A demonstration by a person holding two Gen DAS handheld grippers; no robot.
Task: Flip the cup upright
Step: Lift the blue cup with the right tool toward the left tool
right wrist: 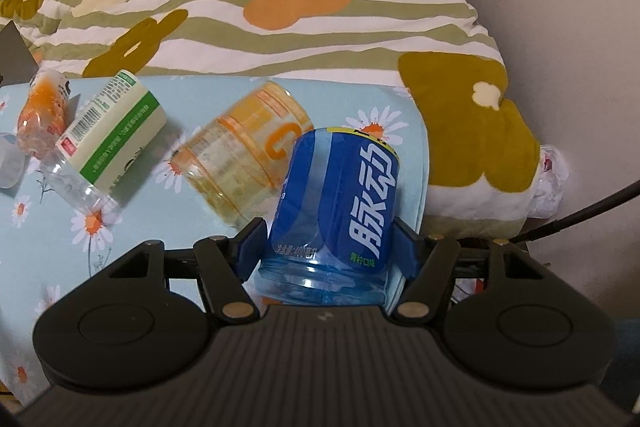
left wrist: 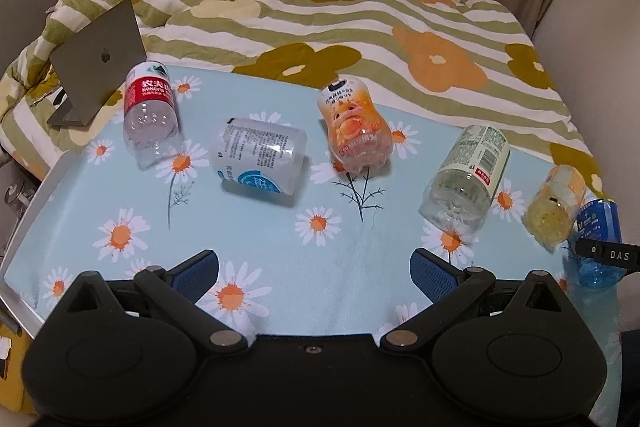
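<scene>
Blue cup (right wrist: 340, 203): clear glossy plastic with a smooth printed sleeve. Right gripper (right wrist: 327, 245): matt black plastic body, blue textured pads (right wrist: 250, 247), brass-coloured metal pivot pins. Left gripper (left wrist: 314, 263): same finish, dimpled blue pads (left wrist: 434, 273). Tablecloth (left wrist: 260, 219): matt printed fabric. Quilt (right wrist: 280, 27), far side: soft matt cloth. Laptop (left wrist: 96, 61), far left: matt grey metal
</scene>
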